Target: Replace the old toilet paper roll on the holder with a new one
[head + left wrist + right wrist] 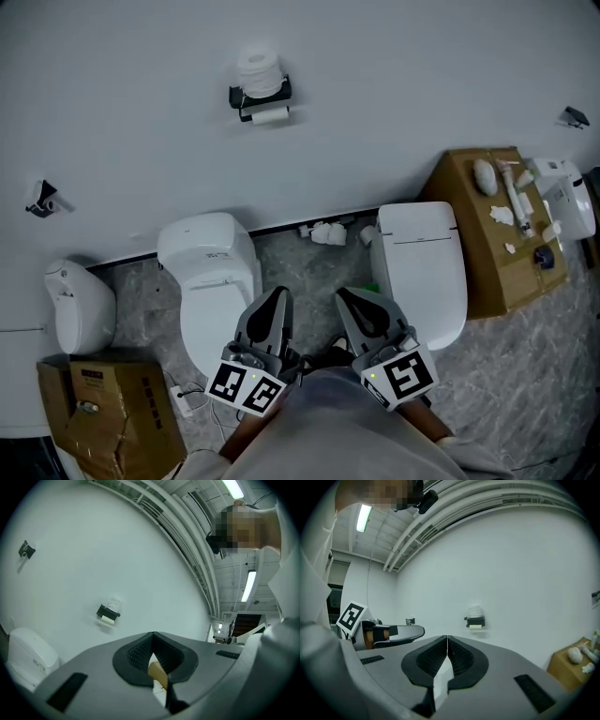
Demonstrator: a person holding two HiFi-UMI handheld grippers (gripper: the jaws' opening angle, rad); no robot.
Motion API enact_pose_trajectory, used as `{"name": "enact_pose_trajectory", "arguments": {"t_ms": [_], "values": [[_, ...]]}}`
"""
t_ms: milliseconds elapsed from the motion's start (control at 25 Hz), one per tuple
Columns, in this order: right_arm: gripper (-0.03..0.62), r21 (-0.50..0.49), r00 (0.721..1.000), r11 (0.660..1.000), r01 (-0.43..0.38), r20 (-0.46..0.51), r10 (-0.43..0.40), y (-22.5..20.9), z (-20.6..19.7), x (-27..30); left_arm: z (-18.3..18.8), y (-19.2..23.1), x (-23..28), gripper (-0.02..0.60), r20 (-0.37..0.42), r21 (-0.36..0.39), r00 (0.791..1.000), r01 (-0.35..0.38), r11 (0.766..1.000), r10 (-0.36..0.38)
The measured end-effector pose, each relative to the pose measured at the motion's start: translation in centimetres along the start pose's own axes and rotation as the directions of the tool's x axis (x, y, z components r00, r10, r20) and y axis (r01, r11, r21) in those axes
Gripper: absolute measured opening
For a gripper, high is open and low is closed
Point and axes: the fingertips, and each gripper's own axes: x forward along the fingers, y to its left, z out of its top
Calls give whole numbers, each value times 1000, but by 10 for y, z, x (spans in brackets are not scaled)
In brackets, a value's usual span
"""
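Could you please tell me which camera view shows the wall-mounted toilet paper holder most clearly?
The head view: the toilet paper holder appears largest and sharpest there, with a roll standing on top. The left gripper view shows it small, tilted and blurred. The right gripper view shows it upright but small and distant.

Grey marbled floor (309,272) carries: one white toilet (211,281), a second toilet (427,267), a cardboard box (108,412) left, another box (492,234) right, and crumpled paper (328,232) at the wall's foot.
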Motion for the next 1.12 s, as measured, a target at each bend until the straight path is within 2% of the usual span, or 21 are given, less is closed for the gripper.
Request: {"name": "enact_pose_trajectory", "arguments": {"t_ms": [400, 840, 1120], "values": [[17, 18, 999, 999, -40, 32, 40, -34, -2, 4, -4, -12, 34, 5, 14, 6, 1000, -4, 1000, 4], [17, 65, 999, 998, -23, 26, 22, -71, -7, 15, -13, -12, 71, 5, -20, -20, 1000, 5, 1000, -5], [17, 51, 1000, 999, -13, 11, 13, -95, -4, 42, -12, 5, 106, 5, -18, -50, 1000, 17, 999, -18]]}}
